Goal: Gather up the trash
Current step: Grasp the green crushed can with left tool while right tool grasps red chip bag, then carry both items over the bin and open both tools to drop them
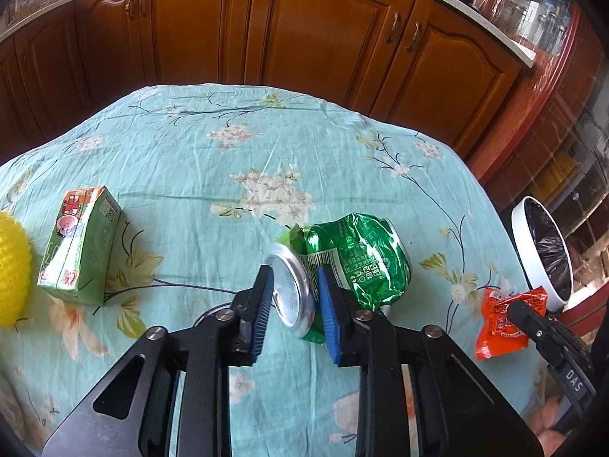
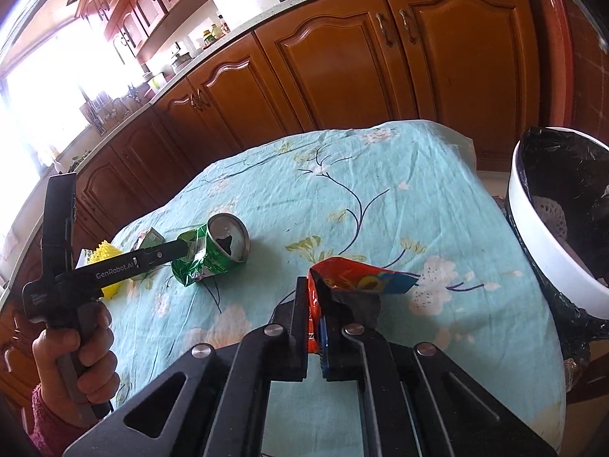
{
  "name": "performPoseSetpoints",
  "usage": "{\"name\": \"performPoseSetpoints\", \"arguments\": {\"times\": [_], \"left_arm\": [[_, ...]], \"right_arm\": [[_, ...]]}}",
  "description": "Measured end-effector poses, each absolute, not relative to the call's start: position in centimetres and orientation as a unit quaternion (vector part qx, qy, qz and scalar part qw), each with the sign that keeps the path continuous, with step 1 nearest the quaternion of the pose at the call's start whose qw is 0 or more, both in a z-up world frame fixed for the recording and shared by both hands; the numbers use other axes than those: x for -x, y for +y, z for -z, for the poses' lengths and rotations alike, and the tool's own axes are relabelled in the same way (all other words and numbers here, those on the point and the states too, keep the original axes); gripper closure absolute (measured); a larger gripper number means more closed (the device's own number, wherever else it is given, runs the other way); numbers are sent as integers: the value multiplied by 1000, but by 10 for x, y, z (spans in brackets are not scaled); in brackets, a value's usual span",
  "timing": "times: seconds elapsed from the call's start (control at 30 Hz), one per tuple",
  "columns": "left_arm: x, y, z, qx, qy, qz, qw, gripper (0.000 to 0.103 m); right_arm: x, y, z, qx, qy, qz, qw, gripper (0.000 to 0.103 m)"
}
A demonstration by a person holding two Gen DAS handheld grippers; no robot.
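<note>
A crushed green can [image 1: 354,262] lies on the floral tablecloth [image 1: 228,160]. My left gripper [image 1: 295,289] has its two pads on either side of the can's silver top end, closed against it. The can also shows in the right wrist view [image 2: 213,247], with the left gripper's finger at it. My right gripper [image 2: 314,297] is shut on an orange snack wrapper [image 2: 354,278], held just above the cloth; the wrapper also shows in the left wrist view [image 1: 502,316]. A white bin with a black liner [image 2: 548,228] stands off the table's right edge.
A green juice carton [image 1: 82,243] stands at the left of the table, next to a yellow spiky ball [image 1: 11,266]. Wooden kitchen cabinets [image 1: 304,30] run behind the table. A ball of white trash lies inside the bin [image 2: 550,209].
</note>
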State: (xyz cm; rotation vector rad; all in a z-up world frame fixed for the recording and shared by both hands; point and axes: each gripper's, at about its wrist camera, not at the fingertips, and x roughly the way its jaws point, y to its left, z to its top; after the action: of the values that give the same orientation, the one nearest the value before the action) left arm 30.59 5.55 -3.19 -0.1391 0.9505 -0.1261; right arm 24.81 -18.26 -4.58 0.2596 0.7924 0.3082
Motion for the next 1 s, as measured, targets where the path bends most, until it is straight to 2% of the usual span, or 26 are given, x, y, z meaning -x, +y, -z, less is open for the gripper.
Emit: {"name": "performPoseSetpoints", "arguments": {"times": [0.03,0.07,0.53,1.0], "left_arm": [[-306,54,34,66,458,63,884,93],[-305,53,34,63,457,63,885,94],[-271,23,4,43,419,106,901,95],[-239,-6,-6,38,416,143,897,95]], "right_arm": [[-249,-183,46,-126,383,-151,903,99],[-249,-183,46,-127,383,-152,902,99],[-238,-198,31,-126,366,-151,909,100],[-211,-221,18,-127,352,-139,917,100]]}}
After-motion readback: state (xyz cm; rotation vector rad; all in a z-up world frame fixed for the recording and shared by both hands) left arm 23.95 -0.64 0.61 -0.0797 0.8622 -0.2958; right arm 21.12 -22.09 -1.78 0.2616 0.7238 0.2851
